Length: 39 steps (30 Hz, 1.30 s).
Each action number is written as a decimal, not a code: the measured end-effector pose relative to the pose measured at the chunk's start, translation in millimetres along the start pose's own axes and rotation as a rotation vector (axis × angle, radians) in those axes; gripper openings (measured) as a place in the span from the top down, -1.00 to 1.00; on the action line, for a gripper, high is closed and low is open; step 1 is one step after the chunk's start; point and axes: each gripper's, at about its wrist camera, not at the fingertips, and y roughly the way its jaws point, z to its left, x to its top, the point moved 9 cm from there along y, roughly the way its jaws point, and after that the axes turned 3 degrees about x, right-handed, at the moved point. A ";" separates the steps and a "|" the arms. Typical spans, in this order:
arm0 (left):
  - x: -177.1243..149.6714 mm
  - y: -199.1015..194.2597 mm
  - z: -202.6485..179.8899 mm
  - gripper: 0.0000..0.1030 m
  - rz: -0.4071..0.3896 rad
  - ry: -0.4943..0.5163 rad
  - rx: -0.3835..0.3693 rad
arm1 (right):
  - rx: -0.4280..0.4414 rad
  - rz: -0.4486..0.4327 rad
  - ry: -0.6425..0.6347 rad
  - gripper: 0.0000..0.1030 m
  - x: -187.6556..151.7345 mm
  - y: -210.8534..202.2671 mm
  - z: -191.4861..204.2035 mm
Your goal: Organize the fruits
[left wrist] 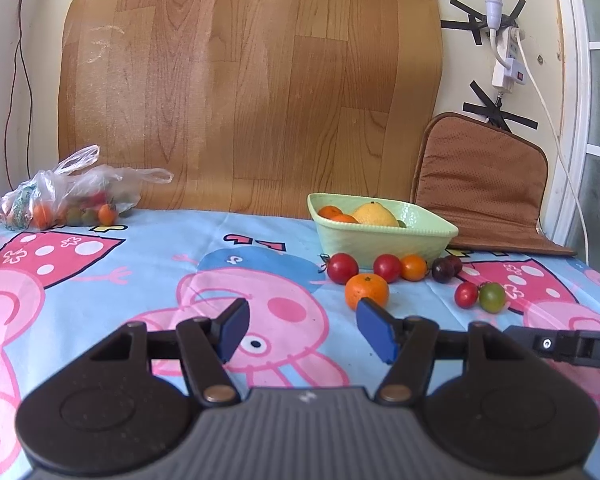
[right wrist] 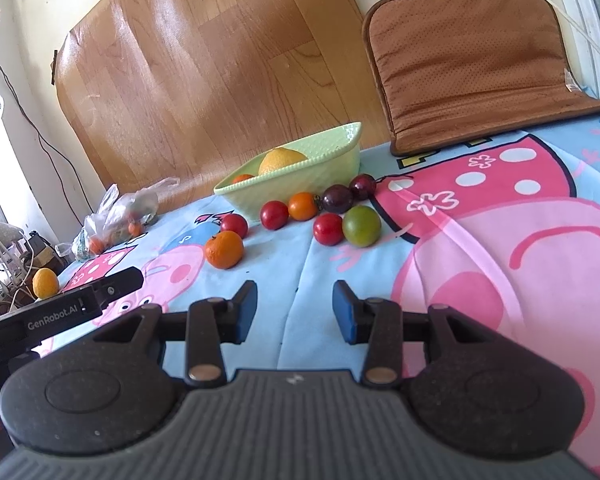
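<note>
Your left tongs (left wrist: pixel 302 330) and right tongs (right wrist: pixel 295 307) are both released and empty; the mandarin (left wrist: pixel 366 290) lies just ahead-right of the left pair, nearer them

1. Support surface: a table covered with a light-blue cartoon-pig cloth (left wrist: pixel 148 248), printed in pink.
2. A pale green bowl (left wrist: pixel 380 240) stands on the cloth toward the rear.
3. Loose fruit lies on the cloth just in front of the bowl: one mandarin (left wrist: pixel 366 290), three red tomatoes (left wrist: pixel 342 267), one orange tomato (left wrist: pixel 413 267), two dark purple fruits (left wrist: pixel 444 269), one green tomato (left wrist: pixel 492 297).
4. A clear plastic bag (left wrist: pixel 72 196) of small fruit lies at the rear left.
5. A brown cushion (left wrist: pixel 480 184) rests at the rear right, leaning on the wall.
</note>
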 end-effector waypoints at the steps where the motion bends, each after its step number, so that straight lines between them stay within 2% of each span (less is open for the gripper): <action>1: 0.1 0.7 -0.3 -0.18 0.002 0.001 -0.001 | 0.000 0.001 0.000 0.13 -0.1 0.0 0.3; 21: -0.5 0.9 -0.1 -0.19 0.006 0.004 0.006 | 0.001 0.004 -0.007 0.13 0.0 2.6 0.3; 25: 1.0 -2.4 1.2 -0.22 -0.012 -0.012 -0.016 | 0.003 0.017 -0.018 0.13 -1.1 5.2 1.9; 28: -0.2 0.3 -0.4 -0.24 0.004 -0.004 -0.019 | 0.003 0.023 -0.036 0.13 -1.8 6.1 4.0; 39: -1.4 2.3 -1.2 -0.24 0.016 0.017 0.008 | 0.030 0.018 -0.020 0.12 -0.6 3.9 2.6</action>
